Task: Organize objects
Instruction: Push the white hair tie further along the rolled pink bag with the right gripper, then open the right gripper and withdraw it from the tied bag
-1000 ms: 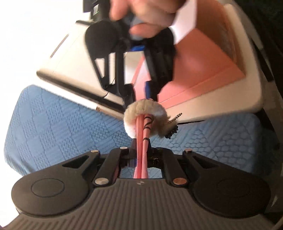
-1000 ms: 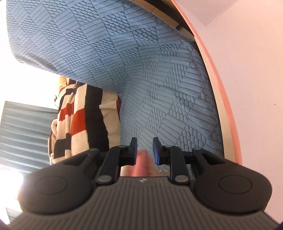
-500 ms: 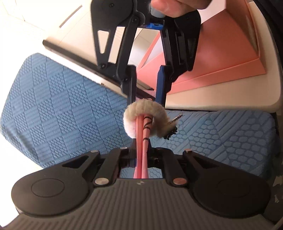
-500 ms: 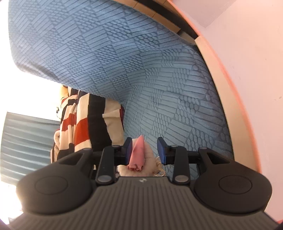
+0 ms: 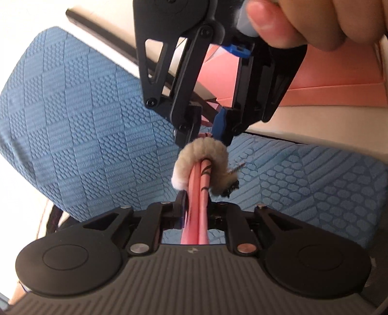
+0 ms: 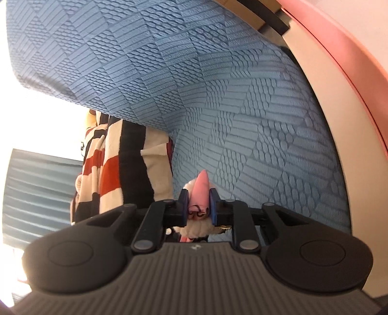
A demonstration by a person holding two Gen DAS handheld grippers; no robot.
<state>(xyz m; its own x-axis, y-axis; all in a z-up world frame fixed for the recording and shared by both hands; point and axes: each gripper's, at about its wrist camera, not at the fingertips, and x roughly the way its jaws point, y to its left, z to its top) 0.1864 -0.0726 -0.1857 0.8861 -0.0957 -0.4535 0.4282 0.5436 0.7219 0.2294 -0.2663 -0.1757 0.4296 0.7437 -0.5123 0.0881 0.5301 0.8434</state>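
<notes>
A small plush charm [image 5: 201, 150], a cream fluffy ring with long pink strands and a dark metal clasp, hangs over a blue textured cushion [image 5: 84, 121]. The pink strands run back between the fingers of my left gripper [image 5: 197, 213], whose jaws are opening and easing off them. From the far side my right gripper [image 5: 206, 135] comes down onto the charm's top. In the right wrist view, the right gripper [image 6: 198, 206] is closing, and its blue pads press on the charm's pink tip [image 6: 202, 184].
A person's hand [image 5: 303, 19] holds the right gripper at top right. Behind the cushion are a cream ledge [image 5: 315, 121] and a pink box [image 5: 327, 80]. A red, black and cream striped cloth [image 6: 116, 169] hangs beside the cushion [image 6: 218, 84].
My right gripper came down over the charm and closed its pads on the pink tip. My left gripper's fingers spread slightly off the strands.
</notes>
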